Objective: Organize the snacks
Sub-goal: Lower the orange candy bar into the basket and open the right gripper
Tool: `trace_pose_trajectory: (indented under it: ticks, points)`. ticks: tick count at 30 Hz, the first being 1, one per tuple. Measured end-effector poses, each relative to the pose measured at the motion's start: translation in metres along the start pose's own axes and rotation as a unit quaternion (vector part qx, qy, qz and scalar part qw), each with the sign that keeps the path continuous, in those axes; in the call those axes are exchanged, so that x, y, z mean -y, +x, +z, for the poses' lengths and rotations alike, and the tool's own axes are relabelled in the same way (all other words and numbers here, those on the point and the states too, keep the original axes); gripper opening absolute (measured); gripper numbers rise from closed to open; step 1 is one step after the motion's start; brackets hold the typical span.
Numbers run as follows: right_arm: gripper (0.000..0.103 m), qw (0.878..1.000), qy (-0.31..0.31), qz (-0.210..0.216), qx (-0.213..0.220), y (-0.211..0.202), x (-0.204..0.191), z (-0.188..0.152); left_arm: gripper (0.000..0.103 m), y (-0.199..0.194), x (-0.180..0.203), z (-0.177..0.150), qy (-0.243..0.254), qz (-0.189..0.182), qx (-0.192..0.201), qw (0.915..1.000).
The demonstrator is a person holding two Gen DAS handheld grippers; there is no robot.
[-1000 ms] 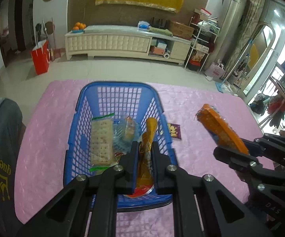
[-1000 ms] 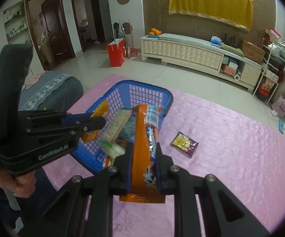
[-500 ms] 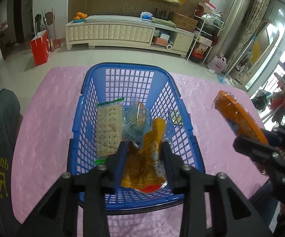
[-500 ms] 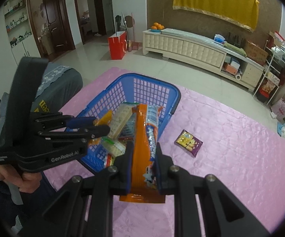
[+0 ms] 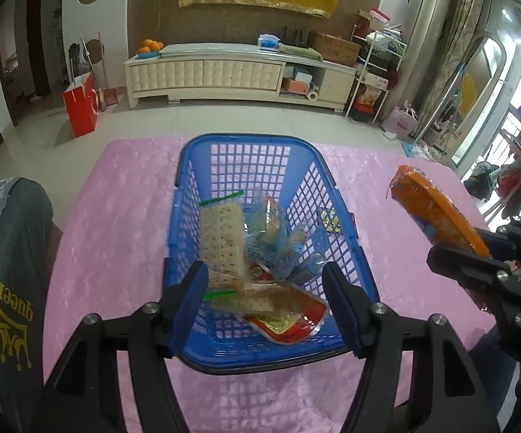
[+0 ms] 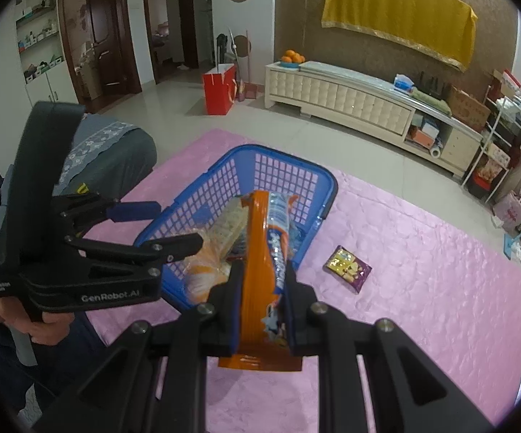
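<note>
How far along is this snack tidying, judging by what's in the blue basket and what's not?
Mostly done, it seems. The blue basket already holds a cracker sleeve, a clear blue-striped bag and a red and gold packet, lying free under the left gripper, whose jaws are opening. The right gripper grips an orange packet, not yet in. One purple packet is left on the pink cloth.

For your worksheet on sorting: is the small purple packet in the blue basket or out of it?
Out. The purple packet lies flat on the pink cloth, beside the basket and apart from it.

Cream cabinet (image 5: 238, 72), tiled floor (image 5: 224, 119)
</note>
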State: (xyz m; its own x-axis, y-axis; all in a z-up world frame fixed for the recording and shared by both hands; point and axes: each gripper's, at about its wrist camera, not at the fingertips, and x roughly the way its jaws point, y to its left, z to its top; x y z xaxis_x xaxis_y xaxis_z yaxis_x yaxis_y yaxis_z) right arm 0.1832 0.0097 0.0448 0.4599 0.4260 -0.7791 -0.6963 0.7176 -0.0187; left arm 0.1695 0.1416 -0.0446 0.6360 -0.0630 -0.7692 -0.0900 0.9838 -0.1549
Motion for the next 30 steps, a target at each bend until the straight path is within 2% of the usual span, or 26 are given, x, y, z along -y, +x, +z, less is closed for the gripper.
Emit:
trace_pose_trajectory:
  ticks: [15,22,30]
  points:
    - [0.023,0.999,-0.029,0.008,-0.022,0.035,-0.032,0.019,0.064,-0.024,-0.047,-0.010,-0.035,0.012,0.030,0.9989]
    - [0.023,0.999,-0.028,0.012,-0.043,0.066,-0.031,0.025,0.064,-0.013,-0.069,-0.008,-0.055,0.014,0.024,0.9981]
    - [0.023,0.998,-0.023,0.011,-0.065,0.100,-0.024,0.035,0.064,0.011,-0.074,-0.002,-0.054,0.011,0.013,0.9984]
